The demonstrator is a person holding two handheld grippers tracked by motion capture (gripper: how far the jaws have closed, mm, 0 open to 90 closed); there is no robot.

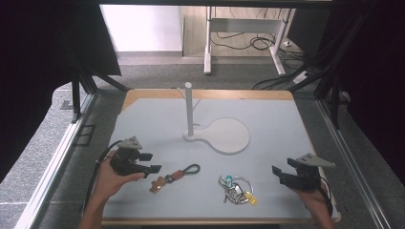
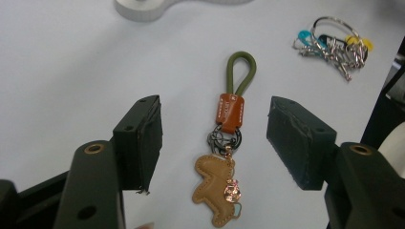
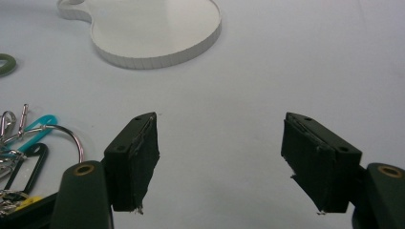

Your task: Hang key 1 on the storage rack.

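A pale grey surface (image 1: 286,124) with a wooden edge sits inside a dark frame hung with black curtains. Beyond its 12 o'clock edge lie grey carpet, the legs of a white desk (image 1: 208,52) and loose black cables (image 1: 248,43).

At the centre of the surface stands a white stand (image 1: 224,135): a flat round base with a small lobe at 9 o'clock, from which an upright white post (image 1: 189,107) rises.

A leather keychain (image 1: 174,177) lies flat toward 7 o'clock of the surface. Its long axis runs from 8 o'clock to 2 o'clock in the high view, with the olive-green cord loop (image 2: 241,71) pointing toward 2 o'clock. The loop enters an orange-brown leather tab (image 2: 229,111), then a dark metal ring clasp (image 2: 223,138), then a tan stitched dinosaur-shaped charm (image 2: 215,191) carrying a small pinkish ornament.

A bunch of keys (image 1: 236,189) lies toward 5 o'clock of the surface, well apart from the keychain: silver rings and chain links with teal, black and yellow tags.

The left tool (image 1: 147,162), held in a hand (image 1: 112,179) at the 8 o'clock corner, has its jaws spread wide; in the left gripper view the keychain lies between them, untouched. The right tool (image 1: 279,174), at 4 o'clock, also has its jaws spread wide over bare surface, the keys just beside its left jaw.
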